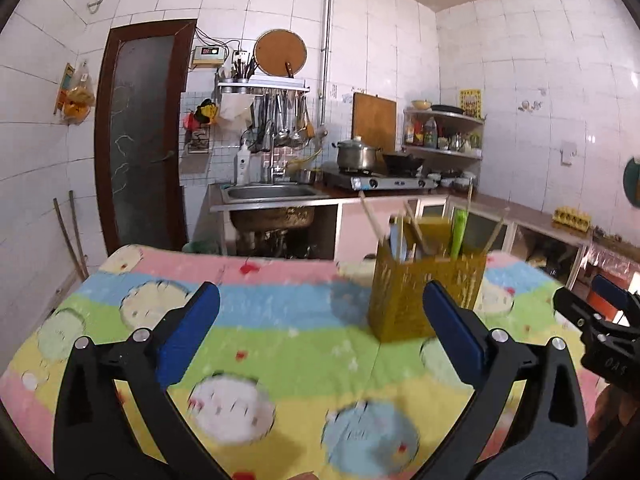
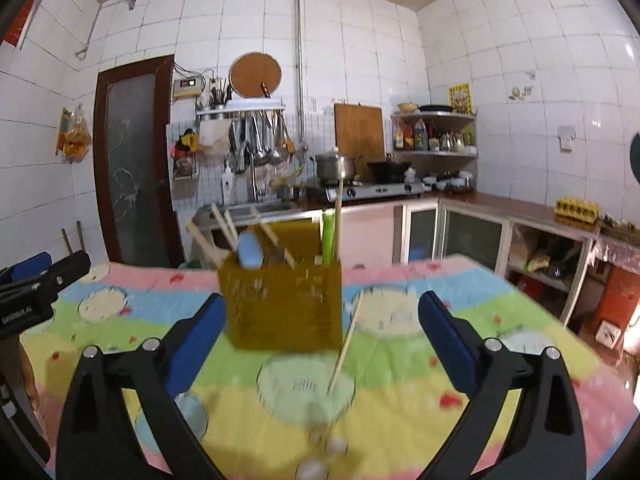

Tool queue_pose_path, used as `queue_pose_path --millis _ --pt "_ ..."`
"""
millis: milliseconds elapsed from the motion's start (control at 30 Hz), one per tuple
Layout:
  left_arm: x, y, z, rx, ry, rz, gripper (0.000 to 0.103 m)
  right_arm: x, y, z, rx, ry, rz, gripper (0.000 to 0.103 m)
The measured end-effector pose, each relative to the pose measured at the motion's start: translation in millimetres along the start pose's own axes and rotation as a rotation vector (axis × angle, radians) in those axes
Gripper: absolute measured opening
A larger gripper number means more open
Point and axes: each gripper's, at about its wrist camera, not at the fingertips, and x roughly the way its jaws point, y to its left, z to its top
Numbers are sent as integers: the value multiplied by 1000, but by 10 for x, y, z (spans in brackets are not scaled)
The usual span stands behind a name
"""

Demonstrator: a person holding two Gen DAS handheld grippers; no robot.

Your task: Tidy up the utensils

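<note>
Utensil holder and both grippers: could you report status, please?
Left gripper, right gripper: open, empty. Utensil holder upright, loaded. One chopstick loose on blanket.

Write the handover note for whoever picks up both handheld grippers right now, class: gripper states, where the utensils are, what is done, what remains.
Left gripper: open, empty.
Right gripper: open, empty.
The olive-yellow perforated utensil holder stands upright on the pastel striped cloth-covered table. It already holds several wooden chopsticks, a light blue-handled utensil and a green stick-like utensil.
Left to do: one loose wooden chopstick lies on the cloth just in front of the holder, to its right. It probably goes in next; the right gripper looks nearest.
</note>
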Motion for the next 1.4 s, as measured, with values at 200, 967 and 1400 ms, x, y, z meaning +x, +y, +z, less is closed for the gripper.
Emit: queue_pose_path --millis 200,967,1400 --pt "-265 19 -396 46 -5 33 98 -190 67 -344 -10 29 -24 98" --pt "-459 -33 -768 77 -59 -20 98 -341 194 -568 -35 -25 -33 99" --pt "-419 28 -786 45 -22 -58 98 -386 251 -585 -56 -50 -43 99"
